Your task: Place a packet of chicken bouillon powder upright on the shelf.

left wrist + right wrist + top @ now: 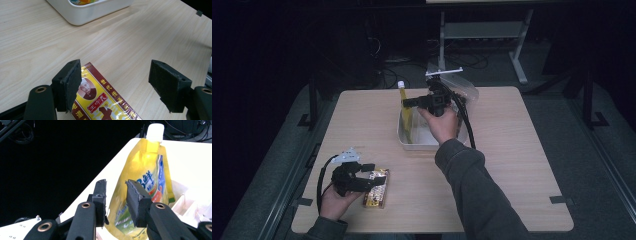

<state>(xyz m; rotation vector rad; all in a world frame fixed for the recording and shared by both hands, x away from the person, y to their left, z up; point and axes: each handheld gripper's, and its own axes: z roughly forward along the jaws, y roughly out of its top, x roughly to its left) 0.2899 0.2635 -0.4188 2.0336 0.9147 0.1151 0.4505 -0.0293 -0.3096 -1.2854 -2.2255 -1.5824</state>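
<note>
A yellow spouted drink pouch (406,117) with a white cap stands upright at the left end of a white tub (419,145). My right gripper (408,103) reaches in from the right at the pouch's upper part. In the right gripper view its jaws (116,187) stand a little apart around the left edge of the pouch (147,165), with the pads off it. At the front left, a red and yellow snack packet (377,192) lies flat on the table. My left gripper (372,172) hovers over it, open. The packet (100,100) lies below and between the wide jaws (117,77).
A clear plastic bag (464,87) sits behind the tub at the table's far edge. The tub (87,15) holds other packets. The person's right forearm crosses the table's middle. Dark floor, cables and a metal frame lie beyond the table.
</note>
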